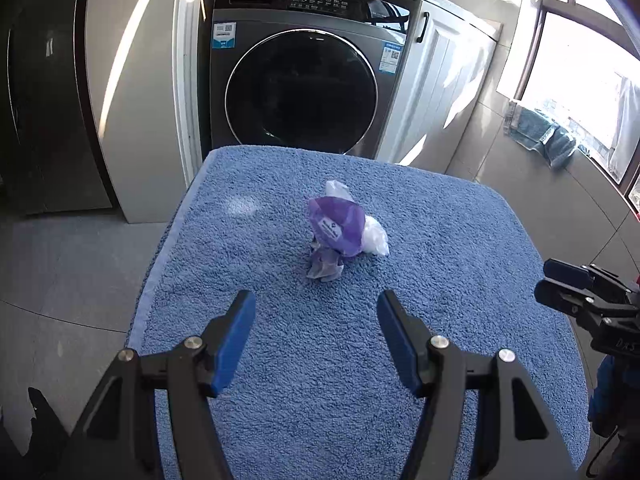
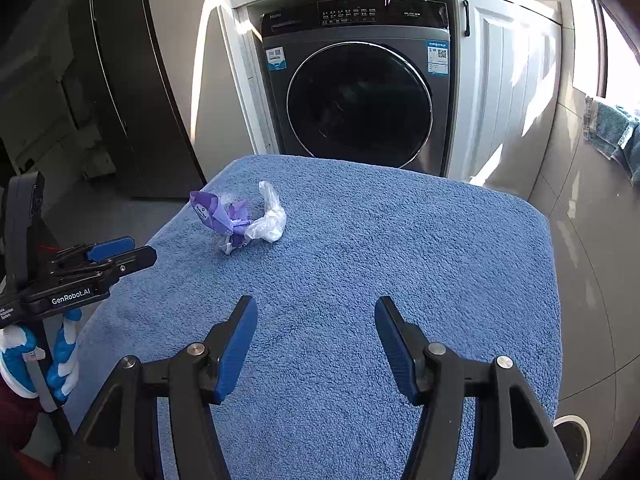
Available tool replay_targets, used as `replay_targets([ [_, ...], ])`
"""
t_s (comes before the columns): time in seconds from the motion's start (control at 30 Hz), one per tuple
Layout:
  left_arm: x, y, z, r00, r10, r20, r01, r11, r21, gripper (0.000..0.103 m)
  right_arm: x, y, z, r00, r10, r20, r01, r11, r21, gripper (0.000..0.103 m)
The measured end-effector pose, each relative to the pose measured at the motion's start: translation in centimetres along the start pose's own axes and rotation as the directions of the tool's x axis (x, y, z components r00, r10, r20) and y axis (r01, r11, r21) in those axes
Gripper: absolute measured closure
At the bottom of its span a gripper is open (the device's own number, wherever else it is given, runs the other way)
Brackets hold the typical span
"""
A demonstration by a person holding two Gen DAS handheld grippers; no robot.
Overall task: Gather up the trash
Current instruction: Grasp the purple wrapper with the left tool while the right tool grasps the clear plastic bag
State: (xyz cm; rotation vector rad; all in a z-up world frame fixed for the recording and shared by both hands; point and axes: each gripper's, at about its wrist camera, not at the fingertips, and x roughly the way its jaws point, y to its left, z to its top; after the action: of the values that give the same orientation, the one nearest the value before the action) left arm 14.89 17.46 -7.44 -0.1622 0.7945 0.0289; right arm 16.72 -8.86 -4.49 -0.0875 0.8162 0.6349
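On the blue towel (image 1: 440,320), crumpled purple-and-white wrapper (image 1: 340,228), long axis crosswise, beyond both tools (image 1: 316,312) (image 2: 316,312), wide, empty.

Crumpled purple-and-white wrapper (image 1: 340,232) on blue towel (image 1: 460,280)

Bright daylight from blown-out window (image 1: 580,92) at right; sun streaks on cabinet (image 2: 516,92); dark left side, heavy fisheye warp.

Sunlit tiled room, built-in washing machine (image 1: 300,76)
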Motion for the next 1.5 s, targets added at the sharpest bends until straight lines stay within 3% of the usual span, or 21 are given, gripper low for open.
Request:
replay_targets([
  [0.17,4.0,-0.5,2.5,0.999,-0.03,-0.014,0.031,0.999,0.026,0.042,4.5,-0.4,2.4,0.999,0.038,-0.013,-0.038,0.999,-0.003,0.045],
  [0.27,6.1,0.1,3.5,0.998,-0.059,-0.016,0.058,0.998,-0.008,0.043,6.2,-0.7,3.3,0.998,0.059,-0.016,-0.059,0.998,0.002,0.045],
  [0.37,7.8,1.2,4.0,0.995,-0.088,-0.036,0.086,0.995,-0.056,0.079,7.8,-0.5,4.3,0.996,0.087,-0.02,-0.087,0.996,0.001,0.045],
  [0.4,8.1,1.6,4.0,0.995,-0.09,-0.036,0.088,0.994,-0.069,0.08,8.4,-0.4,4.7,0.995,0.097,-0.022,-0.097,0.995,-0.001,0.045],
  [0.57,7.7,2.3,3.7,0.996,-0.091,-0.008,0.09,0.993,-0.075,0.089,12.5,0.3,6.4,0.988,0.151,-0.042,-0.15,0.988,0.027,0.045],
  [0.83,4.9,3.5,2.2,0.999,-0.045,0.024,0.047,0.994,-0.096,0.092,17.8,0.5,7.0,0.962,0.258,-0.094,-0.244,0.96,0.137,0.048],
  [1.07,2.0,4.2,1.0,0.998,-0.031,0.048,0.036,0.992,-0.124,0.093,19.0,2.5,7.3,0.946,0.3,-0.121,-0.284,0.949,0.135,0.058],
  [1.17,1.0,4.0,0.5,0.999,-0.02,0.041,0.025,0.992,-0.122,0.093,19.6,3.1,7.5,0.94,0.307,-0.146,-0.29,0.949,0.126,0.074],
  [1.23,0.3,3.7,0.1,0.999,-0.016,0.032,0.02,0.993,-0.119,0.093,19.1,2.9,7.4,0.929,0.34,-0.144,-0.321,0.937,0.14,0.075],
  [1.5,-2.4,-0.8,-2.3,1.0,-0.003,0.004,0.003,1.0,-0.014,0.093,10.0,0.2,4.3,0.947,0.315,-0.058,-0.309,0.946,0.097,0.076],
])
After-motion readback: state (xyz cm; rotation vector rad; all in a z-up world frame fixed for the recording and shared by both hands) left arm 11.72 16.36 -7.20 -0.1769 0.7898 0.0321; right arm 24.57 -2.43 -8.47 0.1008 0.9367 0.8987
